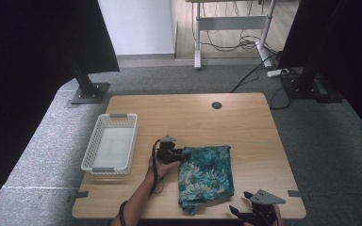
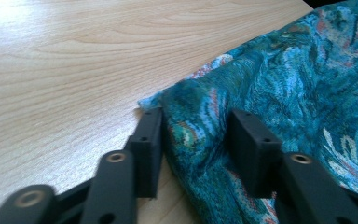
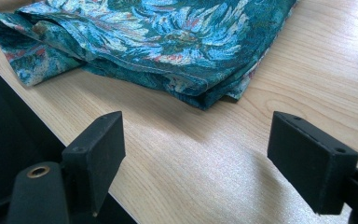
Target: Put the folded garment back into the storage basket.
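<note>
A: Main thing? Where is it?

B: Folded teal cloth with a blue and white flower print (image 1: pixel 205 175). Lies flat on the light wooden tabletop (image 1: pixel 193 117), right of centre, reaching down to the near edge. Near left corner of the cloth is bunched and sits almost at that edge.

A: Left gripper?

B: Black two-jaw left gripper (image 1: pixel 185 154) is at the cloth's far left corner, hand wrapped behind it. In the left gripper view the jaws stand apart, with that corner of the fabric (image 2: pixel 279 93) between them. One pad sits right at the cloth's edge, the other rests on top of the fabric. Not clamped.

A: Right one?

B: Black right gripper (image 1: pixel 239 202) with a grey three-cornered plate on top, at the near edge of the tabletop, towards the near right corner, just beside the cloth's near right corner. Jaws wide apart, nothing between them, only bare wood under them in the right gripper view. The folded edge of the cloth (image 3: pixel 168 42) lies ahead of them, not touching.

A: Anything else?

B: White plastic mesh basket (image 1: pixel 94 143), rectangular, by the left edge of the tabletop, well apart from the cloth. Small round dark hole (image 1: pixel 217 105) near the far edge.
</note>
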